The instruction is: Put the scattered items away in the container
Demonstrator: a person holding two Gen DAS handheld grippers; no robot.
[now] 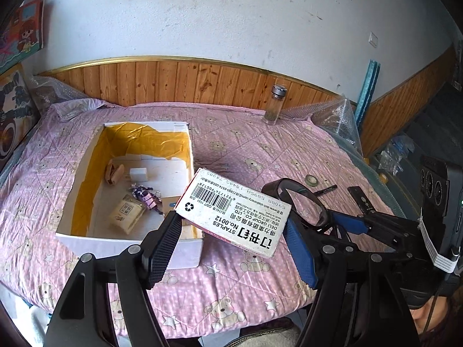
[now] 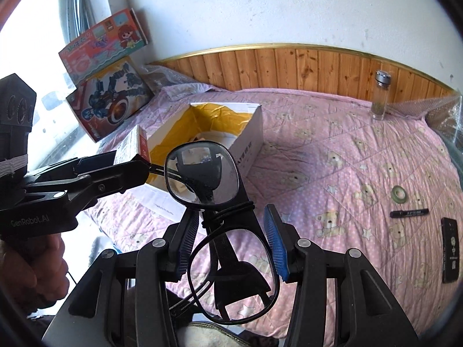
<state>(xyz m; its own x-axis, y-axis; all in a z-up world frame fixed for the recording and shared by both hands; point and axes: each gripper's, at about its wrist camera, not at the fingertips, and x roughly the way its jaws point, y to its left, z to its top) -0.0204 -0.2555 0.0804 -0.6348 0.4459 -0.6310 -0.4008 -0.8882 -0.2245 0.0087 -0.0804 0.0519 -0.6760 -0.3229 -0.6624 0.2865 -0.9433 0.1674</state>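
Already the left claw (image 1: 231, 231) was clenched on the staple box (image 1: 231, 211), pinching it across its width and holding it tilted above the near right corner of the white container (image 1: 130, 243). That container sat on the bed's pink quilt (image 1: 260, 150) with a few small items inside. A small cardboard carton like this looked light and stiff, though its printed faces could be slick, so a grip on 2 opposite flat faces seemed the sound choice.

The right claw (image 2: 228, 243) was grasping the black glasses (image 2: 202, 173), apparently about the bridge and folded arms, with 1 lens reaching forward of the fingertips and the other behind. Those were probably fragile and awkward; squeezing a lens would risk scratches or a twist in the frame, so a hold at the bridge seemed safest.

Further right on the quilt lay a tape roll (image 2: 399, 194), a black marker (image 2: 409, 212) and a flat black device (image 2: 450, 248), all apart from each other.
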